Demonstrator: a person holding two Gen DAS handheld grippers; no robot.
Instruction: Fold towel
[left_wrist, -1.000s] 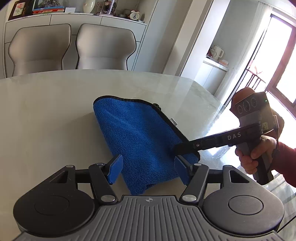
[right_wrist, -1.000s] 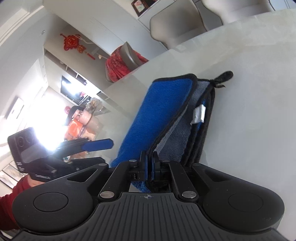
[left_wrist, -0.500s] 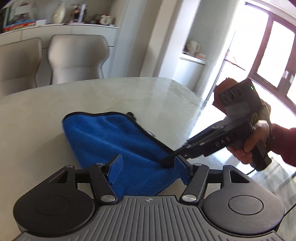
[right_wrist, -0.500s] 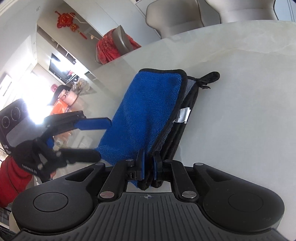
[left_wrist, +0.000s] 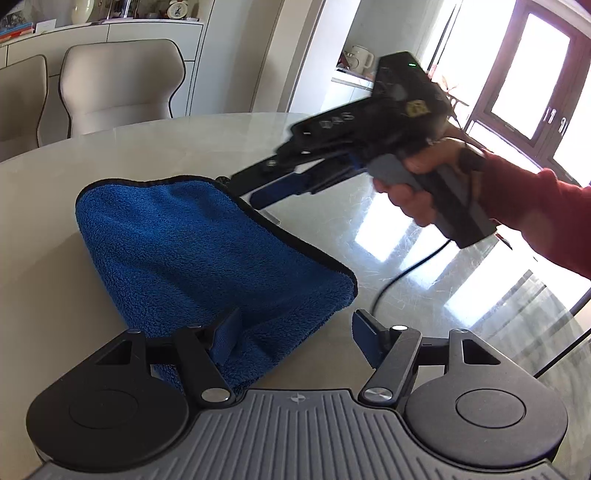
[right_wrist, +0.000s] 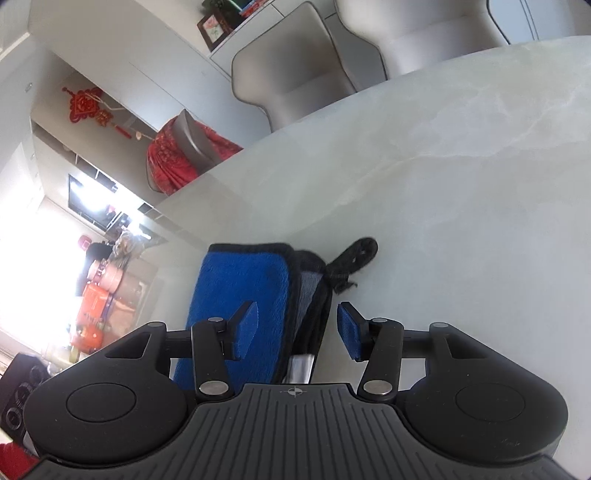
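A blue towel (left_wrist: 207, 258) with black trim lies folded on the pale marble table (left_wrist: 110, 177). My left gripper (left_wrist: 295, 328) hangs over its near corner, jaws opening, pads not pressing the cloth. A hand in a red sleeve holds my right gripper (left_wrist: 273, 184), blurred, above the towel's far right edge. In the right wrist view the towel (right_wrist: 247, 280) shows grey inner layers and a black hanging loop (right_wrist: 356, 253). The right gripper (right_wrist: 298, 326) straddles the stacked edges, jaws opening, pads clear of the cloth.
Two beige chairs (left_wrist: 118, 85) stand behind the table. The table's right edge (left_wrist: 561, 354) curves close by, with a glossy floor and bright windows (left_wrist: 532, 70) beyond. A black cable (left_wrist: 406, 269) hangs from the right gripper. Another chair (right_wrist: 310, 70) is at the far side.
The right gripper was shut on the towel's stacked edges; it has let go and opened. It has risen and shifted toward the towel's far end. The left gripper has drifted in over the near corner.
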